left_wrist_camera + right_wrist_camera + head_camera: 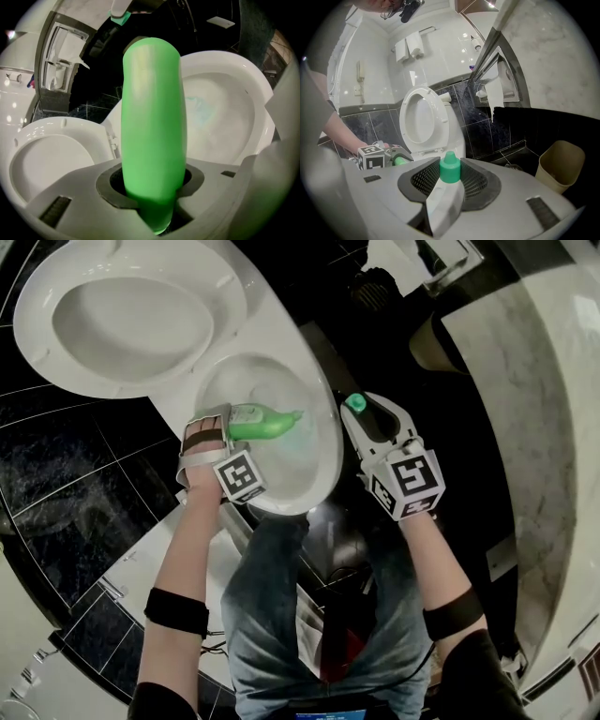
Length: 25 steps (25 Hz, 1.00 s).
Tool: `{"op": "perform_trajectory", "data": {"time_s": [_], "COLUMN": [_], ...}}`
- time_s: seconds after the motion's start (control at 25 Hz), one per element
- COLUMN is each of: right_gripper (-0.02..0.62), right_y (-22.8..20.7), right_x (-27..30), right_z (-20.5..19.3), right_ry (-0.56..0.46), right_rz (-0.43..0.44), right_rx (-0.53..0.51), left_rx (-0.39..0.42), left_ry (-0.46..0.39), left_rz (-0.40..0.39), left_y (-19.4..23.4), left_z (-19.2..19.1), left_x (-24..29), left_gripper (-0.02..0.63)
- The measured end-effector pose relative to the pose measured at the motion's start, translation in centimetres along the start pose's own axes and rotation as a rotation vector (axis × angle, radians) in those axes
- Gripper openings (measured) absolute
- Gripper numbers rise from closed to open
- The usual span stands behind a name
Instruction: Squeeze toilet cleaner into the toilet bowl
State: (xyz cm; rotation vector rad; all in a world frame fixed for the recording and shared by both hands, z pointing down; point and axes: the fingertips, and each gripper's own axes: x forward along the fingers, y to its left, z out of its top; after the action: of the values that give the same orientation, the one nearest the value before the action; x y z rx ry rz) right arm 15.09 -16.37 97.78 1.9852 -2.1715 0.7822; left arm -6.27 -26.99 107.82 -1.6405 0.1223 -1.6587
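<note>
A green toilet-cleaner bottle lies nearly level over the white toilet bowl, nozzle toward the right. My left gripper is shut on its body. In the left gripper view the bottle stands between the jaws and hides its own nozzle, with the bowl behind showing a faint teal streak. My right gripper hangs just right of the bowl rim, shut on a small green cap. The right gripper view shows that cap pinched between the jaws, a white piece beneath it.
The seat and lid stand raised behind the bowl. A tan waste bin sits on the dark tiled floor to the right, under a marble wall. A paper holder hangs on that wall. My legs stand close before the bowl.
</note>
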Motion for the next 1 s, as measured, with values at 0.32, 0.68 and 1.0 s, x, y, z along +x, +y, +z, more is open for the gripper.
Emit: {"op": "perform_trajectory", "data": {"time_s": [0.32, 0.68, 1.0], "right_gripper": [0.150, 0.150, 0.150], "right_y": [0.3, 0.7, 1.5], "right_x": [0.7, 1.6, 2.4], "right_z": [-0.3, -0.6, -0.7], "right_ry": [0.005, 0.011, 0.018], "right_rz": [0.001, 0.012, 0.029], "right_rx": [-0.006, -0.014, -0.009], "left_rx": [-0.026, 0.001, -0.070], "left_ry": [0.001, 0.054, 0.114], "left_rz": [0.003, 0.040, 0.030], "left_y": [2.7, 5.0, 6.1], "left_z": [-0.2, -2.2, -4.2], "left_x": [1.9, 4.5, 5.8], "left_gripper": [0.184, 0.184, 0.183]}}
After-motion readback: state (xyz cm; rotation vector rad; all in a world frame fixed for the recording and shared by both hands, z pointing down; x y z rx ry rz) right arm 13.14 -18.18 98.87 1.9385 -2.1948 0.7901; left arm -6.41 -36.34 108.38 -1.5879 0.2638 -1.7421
